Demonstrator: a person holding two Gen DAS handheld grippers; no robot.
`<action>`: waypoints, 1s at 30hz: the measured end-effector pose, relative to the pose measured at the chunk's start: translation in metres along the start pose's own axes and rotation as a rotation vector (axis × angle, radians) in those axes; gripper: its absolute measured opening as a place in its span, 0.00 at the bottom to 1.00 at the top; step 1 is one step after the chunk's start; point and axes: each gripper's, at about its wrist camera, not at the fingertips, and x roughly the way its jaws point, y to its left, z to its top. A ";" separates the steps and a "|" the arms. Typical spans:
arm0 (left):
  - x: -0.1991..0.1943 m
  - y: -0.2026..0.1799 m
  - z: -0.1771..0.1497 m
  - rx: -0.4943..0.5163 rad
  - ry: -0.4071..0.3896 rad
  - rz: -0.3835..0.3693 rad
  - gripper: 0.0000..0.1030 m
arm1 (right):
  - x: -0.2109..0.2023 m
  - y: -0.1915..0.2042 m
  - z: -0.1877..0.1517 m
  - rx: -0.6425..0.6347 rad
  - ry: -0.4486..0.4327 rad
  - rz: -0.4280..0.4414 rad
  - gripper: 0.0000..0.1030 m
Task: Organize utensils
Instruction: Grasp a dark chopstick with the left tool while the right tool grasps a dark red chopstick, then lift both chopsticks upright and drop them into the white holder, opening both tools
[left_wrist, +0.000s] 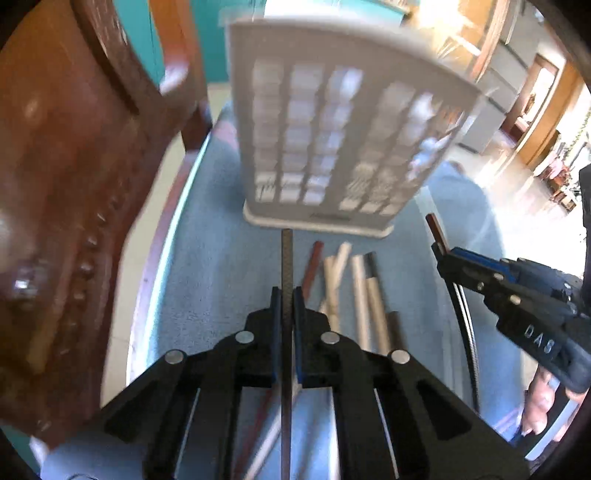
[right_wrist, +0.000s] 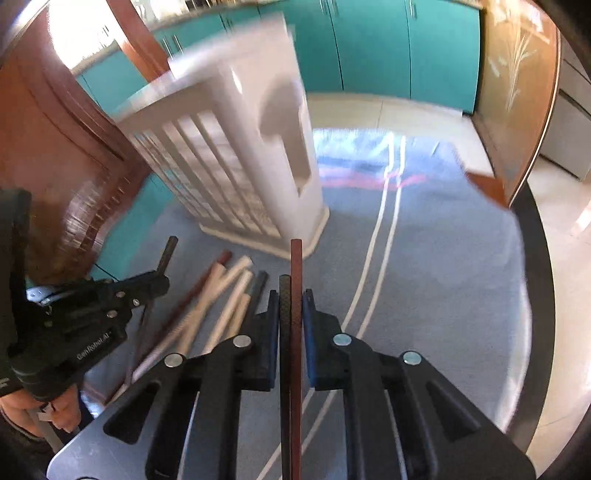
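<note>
A wooden chair (left_wrist: 74, 177) stands at the left edge of the blue-covered counter (left_wrist: 207, 258). The left gripper (left_wrist: 287, 295) is pinched on a single dark textured chopstick (left_wrist: 286, 258), raised above the loose chopsticks (left_wrist: 354, 280) lying on the counter in front of the white slotted utensil holder (left_wrist: 332, 122), which stands upright, blurred. Further right, the right gripper (right_wrist: 291, 299) is clamped on a reddish-brown chopstick (right_wrist: 296, 266) and a dark chopstick (right_wrist: 284, 299) pressed side by side, near the holder's base.
</note>
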 end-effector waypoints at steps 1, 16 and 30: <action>-0.014 -0.002 0.000 0.003 -0.030 -0.016 0.07 | -0.014 0.002 0.002 -0.003 -0.026 0.009 0.13; -0.235 0.002 0.022 -0.002 -0.528 -0.093 0.06 | -0.221 0.012 0.037 -0.007 -0.464 0.215 0.13; -0.196 0.018 0.095 -0.172 -0.720 -0.065 0.06 | -0.210 0.009 0.086 0.048 -0.617 0.217 0.07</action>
